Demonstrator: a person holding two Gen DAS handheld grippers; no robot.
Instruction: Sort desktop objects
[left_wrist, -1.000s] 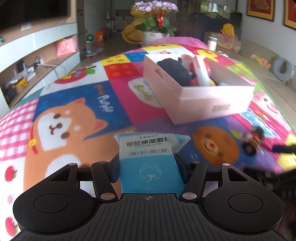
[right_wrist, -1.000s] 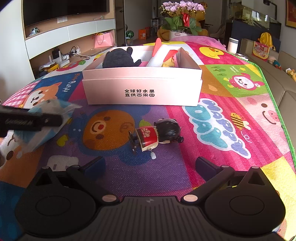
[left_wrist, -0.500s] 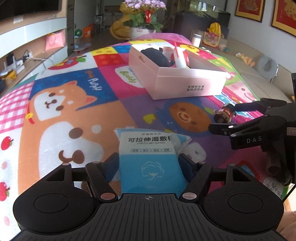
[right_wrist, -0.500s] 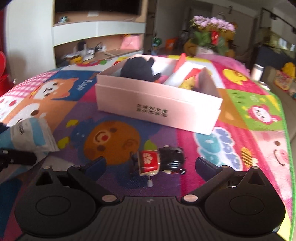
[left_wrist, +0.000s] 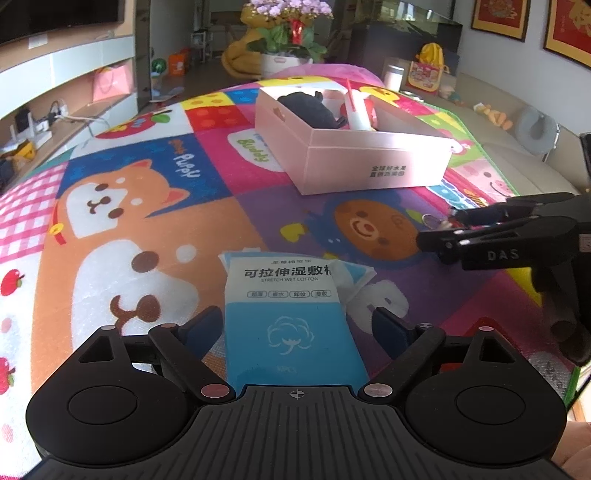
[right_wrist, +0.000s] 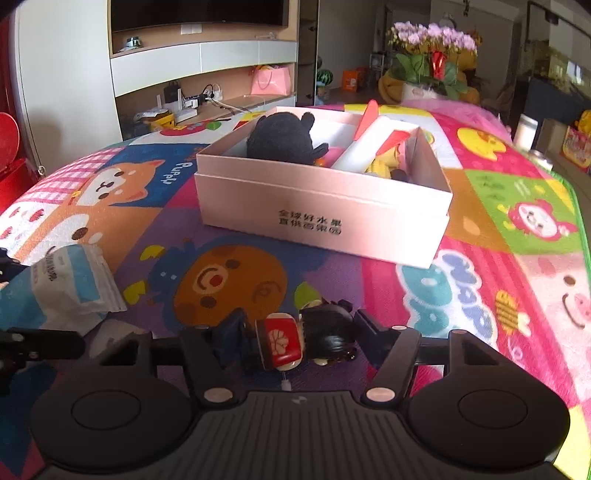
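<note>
A blue-and-white wet cotton pack (left_wrist: 291, 314) lies between the fingers of my left gripper (left_wrist: 295, 325); the jaws stand a little apart from its sides, open. The pack also shows in the right wrist view (right_wrist: 70, 280). My right gripper (right_wrist: 295, 332) is shut on a small wind-up doll (right_wrist: 306, 338) with a red body and black hair, just above the mat. The right gripper also shows in the left wrist view (left_wrist: 450, 232). A pink box (right_wrist: 325, 218) stands behind, holding a black plush (right_wrist: 280, 140) and a white tube (right_wrist: 369, 147).
A colourful cartoon mat (left_wrist: 147, 221) covers the table. Its green right edge (right_wrist: 576, 206) drops off toward a sofa. A flower pot (left_wrist: 288, 40) stands beyond the far end. Shelves with cables (right_wrist: 192, 99) line the left wall.
My right gripper has moved forward and closed on the wind-up doll. My left gripper's fingers have spread away from the cotton pack, which stays between them.
</note>
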